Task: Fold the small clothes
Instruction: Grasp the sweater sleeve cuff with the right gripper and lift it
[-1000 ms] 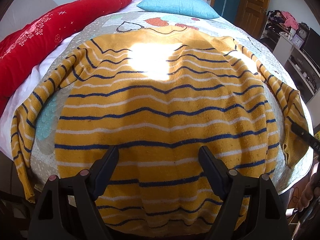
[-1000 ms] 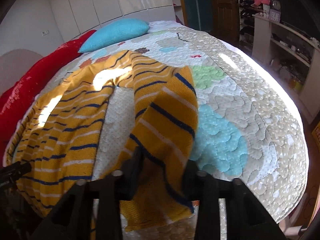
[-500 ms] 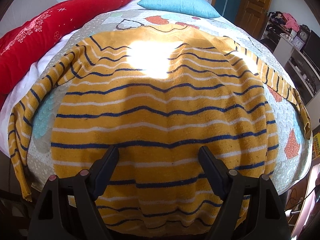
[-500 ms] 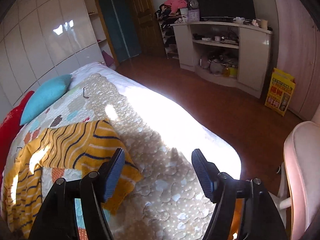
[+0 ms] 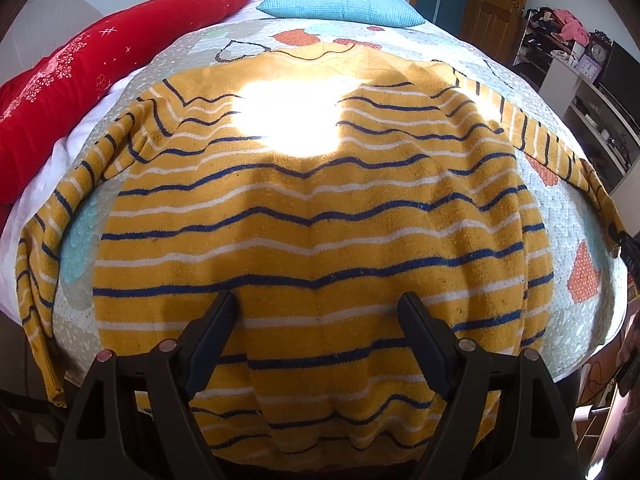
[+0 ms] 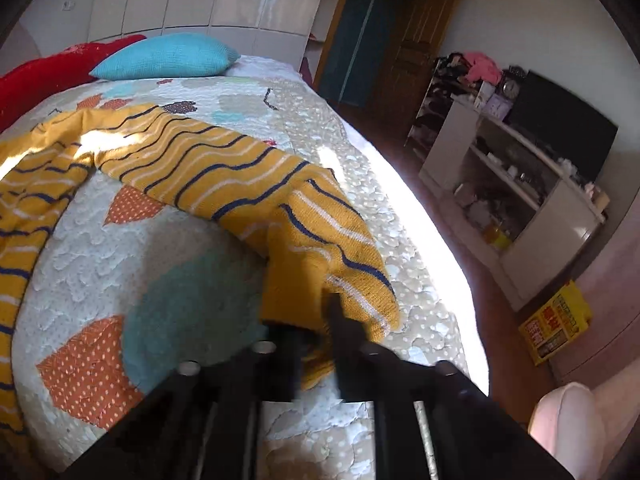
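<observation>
A yellow sweater (image 5: 312, 208) with blue and white stripes lies spread flat on the quilted bed (image 5: 576, 224), hem toward me. My left gripper (image 5: 316, 320) is open and empty, hovering over the hem. The sweater's right sleeve (image 6: 248, 168) stretches out across the quilt toward the bed's right edge. My right gripper (image 6: 316, 316) is shut on the right sleeve's cuff (image 6: 332, 276); it also shows at the right edge of the left wrist view (image 5: 624, 244). The left sleeve (image 5: 44, 240) hangs over the bed's left side.
A red pillow (image 5: 88, 76) and a blue pillow (image 5: 340, 0) lie at the head of the bed. Right of the bed are a wooden floor (image 6: 452, 216), a white shelf unit (image 6: 532, 196) with a dark TV, a yellow box (image 6: 556, 328) and a pink chair (image 6: 580, 424).
The right gripper was open and off the sleeve half a second ago; it has now shut on the cuff, with the sleeve stretched out to the right. The left gripper stayed put.
</observation>
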Motion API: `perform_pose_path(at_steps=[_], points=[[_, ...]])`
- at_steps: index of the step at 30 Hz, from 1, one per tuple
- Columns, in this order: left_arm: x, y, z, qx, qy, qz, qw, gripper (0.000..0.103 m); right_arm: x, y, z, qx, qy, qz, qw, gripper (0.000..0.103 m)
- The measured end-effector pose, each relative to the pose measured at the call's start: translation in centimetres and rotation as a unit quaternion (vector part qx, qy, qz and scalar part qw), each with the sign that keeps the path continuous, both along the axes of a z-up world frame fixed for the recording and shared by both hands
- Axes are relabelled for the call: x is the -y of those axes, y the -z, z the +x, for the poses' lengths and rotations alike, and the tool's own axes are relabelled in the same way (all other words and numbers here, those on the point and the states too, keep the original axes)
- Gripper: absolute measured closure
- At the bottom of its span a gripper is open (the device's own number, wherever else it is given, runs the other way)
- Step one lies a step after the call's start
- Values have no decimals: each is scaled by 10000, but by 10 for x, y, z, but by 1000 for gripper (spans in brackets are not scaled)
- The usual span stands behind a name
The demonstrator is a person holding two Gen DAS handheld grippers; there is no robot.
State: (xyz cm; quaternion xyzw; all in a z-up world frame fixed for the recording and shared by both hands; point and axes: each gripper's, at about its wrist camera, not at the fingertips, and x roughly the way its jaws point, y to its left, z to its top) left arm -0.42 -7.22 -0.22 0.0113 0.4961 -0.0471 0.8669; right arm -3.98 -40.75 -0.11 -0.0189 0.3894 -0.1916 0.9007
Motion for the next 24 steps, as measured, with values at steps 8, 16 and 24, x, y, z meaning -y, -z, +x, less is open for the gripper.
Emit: perform_pose_path(at_steps=[8,16,24], points=[[0,1,0,24,-39,-28,10000,21,174,-58,-38,1211,2631,1351,9476,89],[2,2,-2,29,-66,-7,10000,20,161,-33,-73,1730,1928,3176,9122,39],[-9,-2,-3,-116,-95,-193,9997,20,146,6,-42,1558,2003,3564,8992,31]])
